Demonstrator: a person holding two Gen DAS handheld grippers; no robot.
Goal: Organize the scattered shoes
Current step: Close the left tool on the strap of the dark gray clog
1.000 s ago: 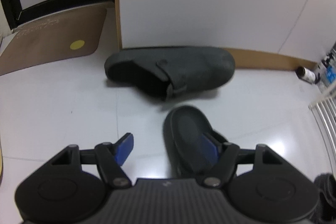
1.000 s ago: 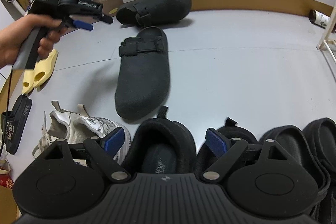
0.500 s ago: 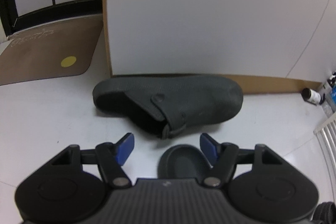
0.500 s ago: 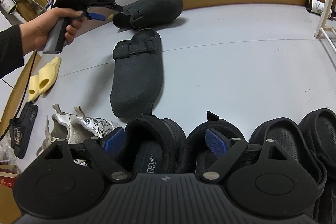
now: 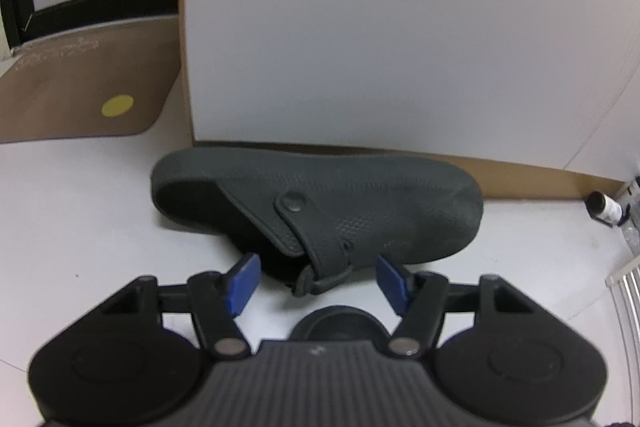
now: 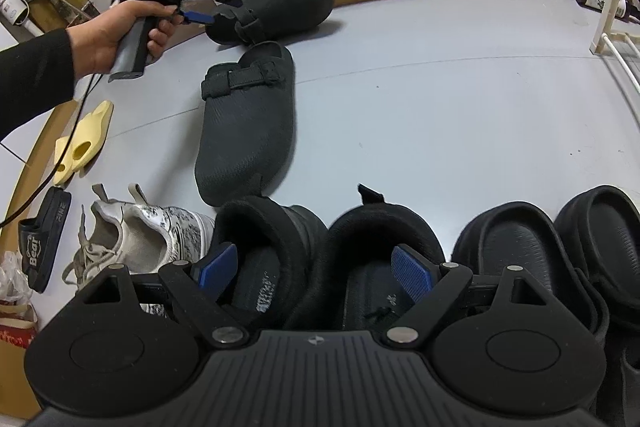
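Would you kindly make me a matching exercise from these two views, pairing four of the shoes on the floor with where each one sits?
Things:
1. clog by the wall
2. second clog
3. yellow slipper
4. white sneaker

Places:
A. just left of the black slip-on shoes
B. at the left gripper's tips, on its side
C. upright in mid-floor, toe toward the camera
D. near the floor's left edge, under the cable

Pairs: 1-B, 2-C, 3-D, 4-A
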